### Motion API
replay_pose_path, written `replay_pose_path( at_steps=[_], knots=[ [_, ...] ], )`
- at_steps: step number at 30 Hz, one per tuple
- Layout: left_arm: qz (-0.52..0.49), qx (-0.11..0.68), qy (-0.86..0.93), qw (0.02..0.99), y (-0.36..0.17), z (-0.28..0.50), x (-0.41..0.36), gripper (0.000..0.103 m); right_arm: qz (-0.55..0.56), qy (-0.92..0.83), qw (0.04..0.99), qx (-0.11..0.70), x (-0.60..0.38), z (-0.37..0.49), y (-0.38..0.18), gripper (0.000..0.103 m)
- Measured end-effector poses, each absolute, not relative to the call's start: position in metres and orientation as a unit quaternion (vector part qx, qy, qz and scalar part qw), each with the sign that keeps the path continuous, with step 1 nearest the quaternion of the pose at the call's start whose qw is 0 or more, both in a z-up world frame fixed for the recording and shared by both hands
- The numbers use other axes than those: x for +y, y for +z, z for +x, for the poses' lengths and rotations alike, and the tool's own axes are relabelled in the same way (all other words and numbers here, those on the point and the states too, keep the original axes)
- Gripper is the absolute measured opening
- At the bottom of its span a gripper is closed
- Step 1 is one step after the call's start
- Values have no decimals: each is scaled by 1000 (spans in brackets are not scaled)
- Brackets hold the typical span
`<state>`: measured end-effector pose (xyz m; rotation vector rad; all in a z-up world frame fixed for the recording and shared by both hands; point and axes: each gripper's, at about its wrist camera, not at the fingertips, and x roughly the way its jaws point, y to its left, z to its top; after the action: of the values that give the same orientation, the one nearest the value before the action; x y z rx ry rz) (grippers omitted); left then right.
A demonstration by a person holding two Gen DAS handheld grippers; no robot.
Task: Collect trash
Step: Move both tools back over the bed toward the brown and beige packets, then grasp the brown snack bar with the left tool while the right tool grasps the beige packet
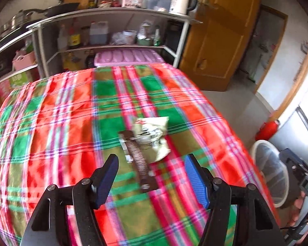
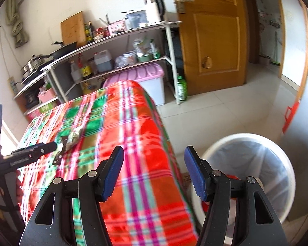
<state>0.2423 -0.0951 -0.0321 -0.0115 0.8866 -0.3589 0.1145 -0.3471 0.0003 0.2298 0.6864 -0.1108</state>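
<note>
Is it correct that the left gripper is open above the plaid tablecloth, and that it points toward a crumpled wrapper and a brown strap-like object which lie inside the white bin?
Not quite. The crumpled wrapper and brown strap-like object lie on the plaid tablecloth, not inside the white bin, as the left wrist view shows. The bin stands on the floor beside the table. The rest holds: the left gripper is open above the cloth.

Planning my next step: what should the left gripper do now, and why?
Probably ease the left gripper forward and down onto the brown wrapper. Its jaws stand open and empty, the wrapper lies just ahead beside the pale packet, and the bin waits alongside.
</note>
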Motion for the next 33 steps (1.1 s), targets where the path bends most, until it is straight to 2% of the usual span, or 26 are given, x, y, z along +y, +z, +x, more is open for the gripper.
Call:
replay_pose_path(
  at_steps=[10,24,27,29,33],
  knots=[
    [-7,453,-141,880,-62,260,-80,66,95,-25,934,344,-322,147,-1,62],
    [18,453,-135,881,-69,282,-85,66,60,7,928,367,-285,182,-8,62],
    [24,450,-130,883,-70,285,-83,58,56,12,926,373,-276,191,-10,62],
    [27,449,-128,884,-69,285,-80,44,56,16,924,378,-271,198,-11,62],
    [28,449,-132,883,-68,287,-70,29,57,29,920,386,-258,210,-15,62]
  ],
)
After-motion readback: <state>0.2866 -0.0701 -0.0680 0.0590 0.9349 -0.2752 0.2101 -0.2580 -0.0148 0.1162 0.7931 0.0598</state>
